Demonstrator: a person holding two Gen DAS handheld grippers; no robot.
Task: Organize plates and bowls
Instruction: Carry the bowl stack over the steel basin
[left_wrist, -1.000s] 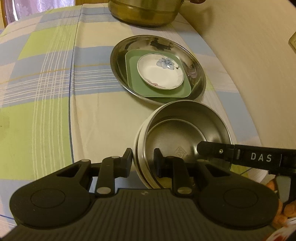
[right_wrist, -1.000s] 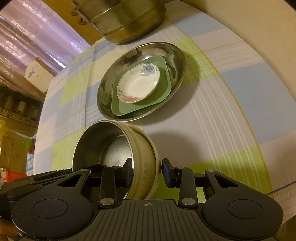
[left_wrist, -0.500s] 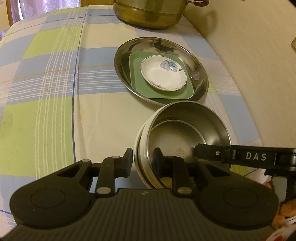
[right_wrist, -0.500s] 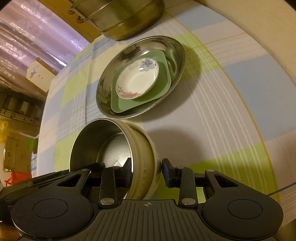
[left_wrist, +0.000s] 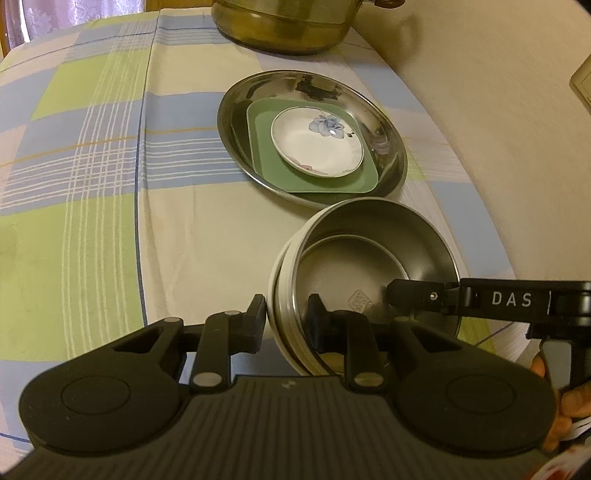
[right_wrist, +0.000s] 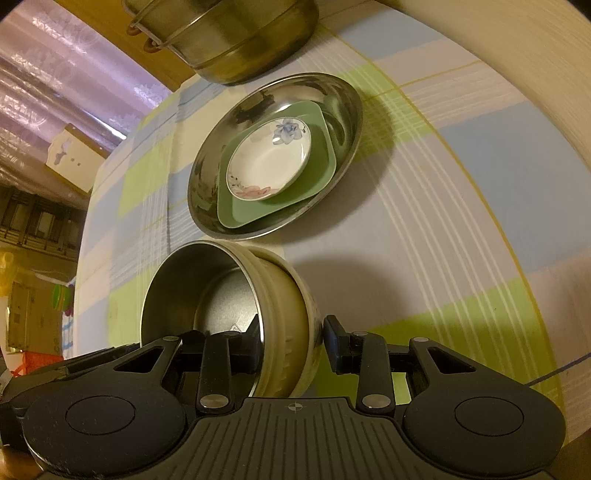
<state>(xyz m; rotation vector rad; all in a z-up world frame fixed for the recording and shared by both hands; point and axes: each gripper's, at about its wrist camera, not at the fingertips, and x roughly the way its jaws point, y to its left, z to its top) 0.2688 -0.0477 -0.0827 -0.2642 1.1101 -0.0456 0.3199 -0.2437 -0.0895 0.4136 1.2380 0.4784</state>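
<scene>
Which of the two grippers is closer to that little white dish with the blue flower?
Neither, clearly: the left gripper and right gripper both clamp opposite rims of the same steel bowl, short of the white flowered dish.

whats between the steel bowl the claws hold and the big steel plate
Nothing: only bare checked tablecloth separates steel bowl from big steel plate, clearest in the right wrist view.

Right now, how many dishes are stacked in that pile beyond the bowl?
3: the steel plate at the bottom, the green square plate on it, the floral saucer on top. Anything beneath is hidden.

Left gripper (left_wrist: 286, 319) and right gripper (right_wrist: 291, 341), jaws each clamping opposite bowl (left_wrist: 373, 254) rims
</scene>
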